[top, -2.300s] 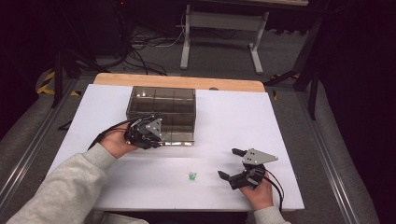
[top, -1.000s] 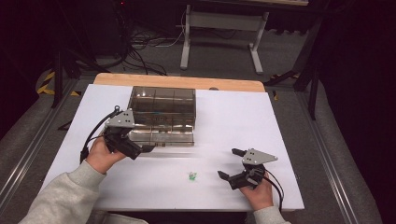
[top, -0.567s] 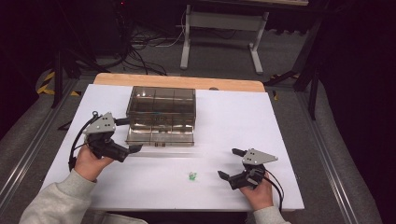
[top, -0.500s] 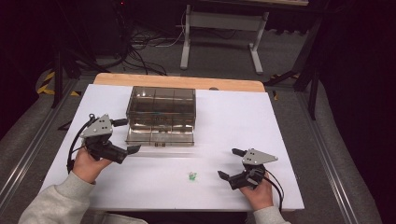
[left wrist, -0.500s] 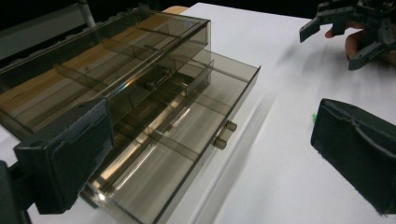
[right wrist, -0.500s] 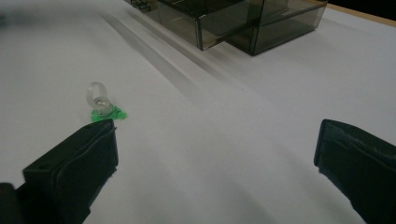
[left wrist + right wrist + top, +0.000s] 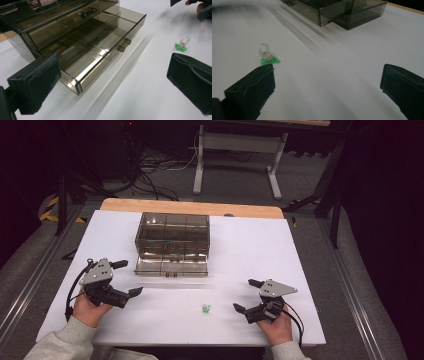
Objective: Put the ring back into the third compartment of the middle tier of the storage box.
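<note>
A small ring [image 7: 267, 55] with a green base is lying on the white table [image 7: 310, 255], just ahead of one pad of the right gripper [image 7: 248, 294], whose jaws are standing wide and empty. The left gripper [image 7: 128, 278], jaws also wide and empty, is hovering beside the open drawer [image 7: 100, 47] of a smoky box [image 7: 172, 232]. The ring is looking light, stiff and slippery, likely best pinched across its clear loop.
</note>
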